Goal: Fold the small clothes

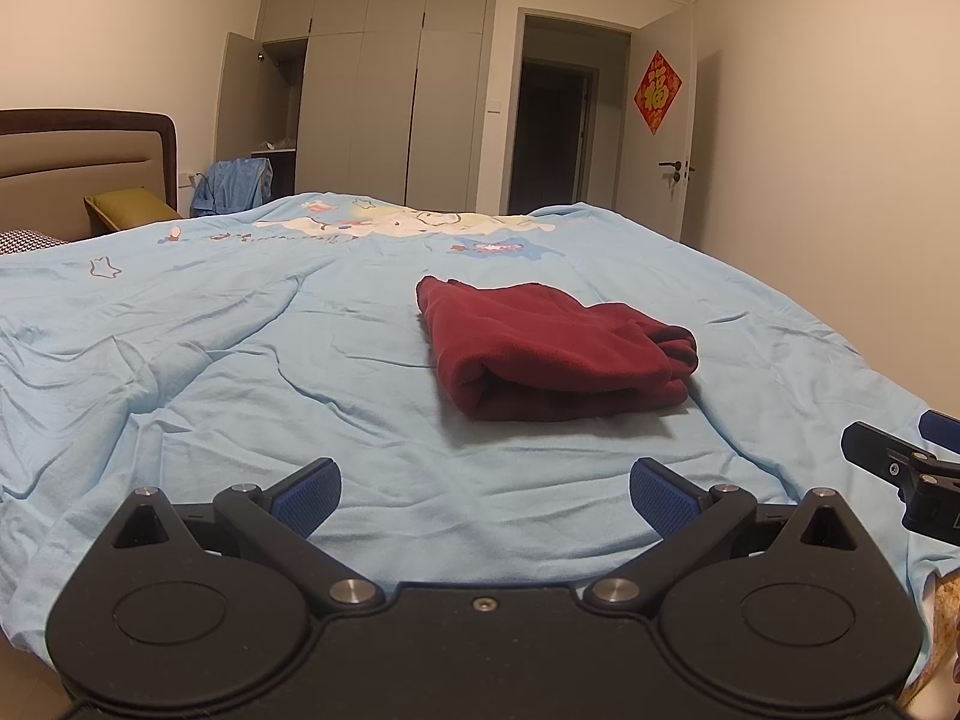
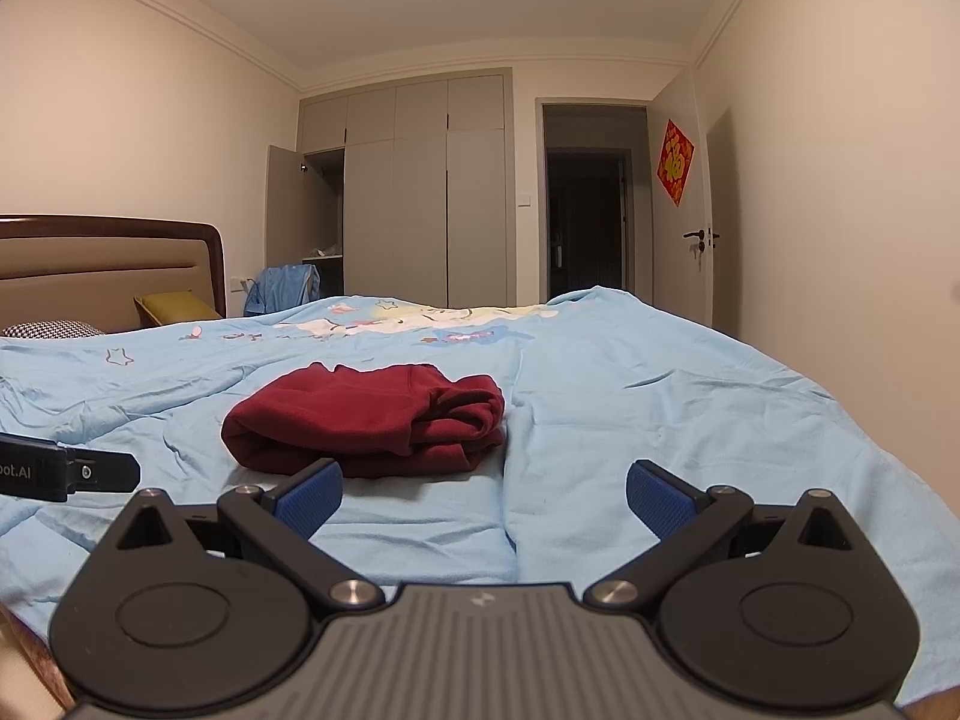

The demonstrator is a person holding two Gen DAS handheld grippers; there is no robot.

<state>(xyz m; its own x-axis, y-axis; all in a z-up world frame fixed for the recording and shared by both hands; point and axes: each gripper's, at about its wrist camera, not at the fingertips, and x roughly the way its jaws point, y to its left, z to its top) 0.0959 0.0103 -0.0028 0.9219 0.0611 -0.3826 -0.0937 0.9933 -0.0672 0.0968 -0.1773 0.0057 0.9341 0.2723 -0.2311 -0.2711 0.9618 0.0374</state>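
Though folded, lumpy maroon fleece garment (image 1: 549,351)

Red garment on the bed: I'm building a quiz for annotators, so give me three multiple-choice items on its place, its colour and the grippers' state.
1. Where does the garment lie?
A. on the quilt
B. on the floor
C. in the wardrobe

2. What colour is it?
A. yellow
B. dark red
C. white

3. How do the left gripper and right gripper stand?
A. both shut on the garment
B. one open, one shut
C. both open, holding nothing

Answers: 1 A, it rests folded on the light blue quilt; 2 B, maroon in both views; 3 C, blue pads spread wide, short of the garment.
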